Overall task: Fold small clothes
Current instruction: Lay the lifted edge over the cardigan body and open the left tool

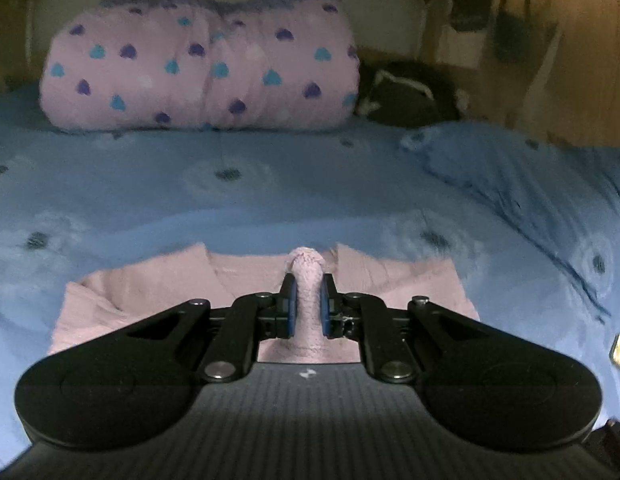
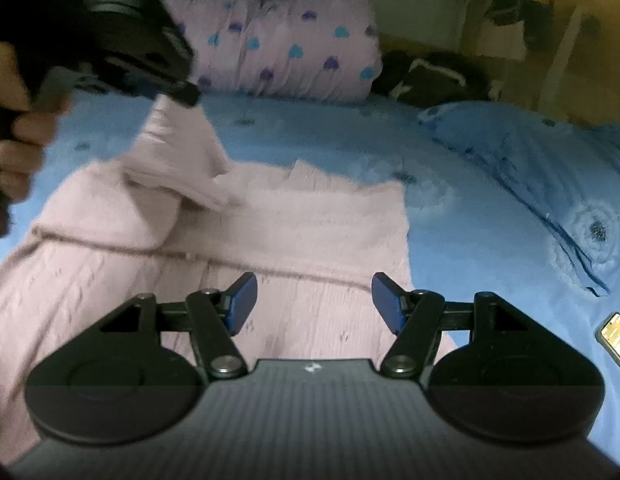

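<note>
Garment: a pink knitted sweater (image 2: 293, 232) lies spread flat on the bed (image 2: 462, 216), body toward the right wrist camera, neckline at the far edge.
Lifted part: the sleeve (image 2: 177, 156) on the left side is raised off the body, with its cuff pinched high and the rest draping down in a loose fold.
Left hand-held gripper (image 1: 308, 304): closed tight on the sleeve cuff, a narrow roll of knit squeezed between the blue pads; a hand (image 2: 17, 128) grips its handle.
Right hand-held gripper (image 2: 314, 300): jaws standing apart, nothing between them, hovering over the lower body of the sweater.
Risk, slip: only the cuff tip looks to be held, so the stretchy knit may pull out if the sleeve is dragged fast.
Risk, drag: nothing pins the body, so tension through the sleeve could shift or wrinkle the whole sweater on the soft bedding.
Risk, crooked fold: the hanging sleeve may land twisted or bunched rather than flat across the chest.
Surroundings: a heart-print pillow (image 1: 197, 64) and a blue pillow (image 1: 518, 184) sit well apart from the sweater; a phone (image 2: 616, 340) lies near the bed's right edge, clear of the work.
</note>
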The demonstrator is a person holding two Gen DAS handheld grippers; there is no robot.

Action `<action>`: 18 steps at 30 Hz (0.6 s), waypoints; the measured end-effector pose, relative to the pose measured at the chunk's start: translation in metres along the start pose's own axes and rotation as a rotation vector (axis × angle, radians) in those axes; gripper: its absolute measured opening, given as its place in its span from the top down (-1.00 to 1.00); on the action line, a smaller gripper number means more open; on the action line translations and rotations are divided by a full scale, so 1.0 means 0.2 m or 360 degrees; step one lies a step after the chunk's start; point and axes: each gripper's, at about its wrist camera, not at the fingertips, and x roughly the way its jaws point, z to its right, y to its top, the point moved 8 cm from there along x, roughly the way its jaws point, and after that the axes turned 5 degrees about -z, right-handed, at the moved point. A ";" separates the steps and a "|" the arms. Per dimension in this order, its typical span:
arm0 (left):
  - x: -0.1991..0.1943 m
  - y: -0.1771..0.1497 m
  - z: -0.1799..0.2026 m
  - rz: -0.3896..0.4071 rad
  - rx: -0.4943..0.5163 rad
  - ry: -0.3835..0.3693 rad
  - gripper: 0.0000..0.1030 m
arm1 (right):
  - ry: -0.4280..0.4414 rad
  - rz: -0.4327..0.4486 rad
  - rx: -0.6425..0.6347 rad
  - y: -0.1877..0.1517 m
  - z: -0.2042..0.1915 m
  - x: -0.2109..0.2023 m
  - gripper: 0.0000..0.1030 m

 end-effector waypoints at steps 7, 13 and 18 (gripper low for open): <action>-0.02 -0.08 0.03 -0.0083 0.0115 -0.0058 0.70 | -0.0009 -0.0047 0.0036 -0.01 0.04 0.04 -0.27; -0.17 -0.15 -0.13 -0.0154 0.0014 -0.0068 0.58 | 0.0178 -0.0092 0.0177 -0.03 0.03 0.05 -0.27; -0.30 -0.17 -0.29 -0.0136 -0.0021 0.0003 0.09 | 0.0347 -0.0129 0.0134 -0.02 -0.08 0.07 -0.27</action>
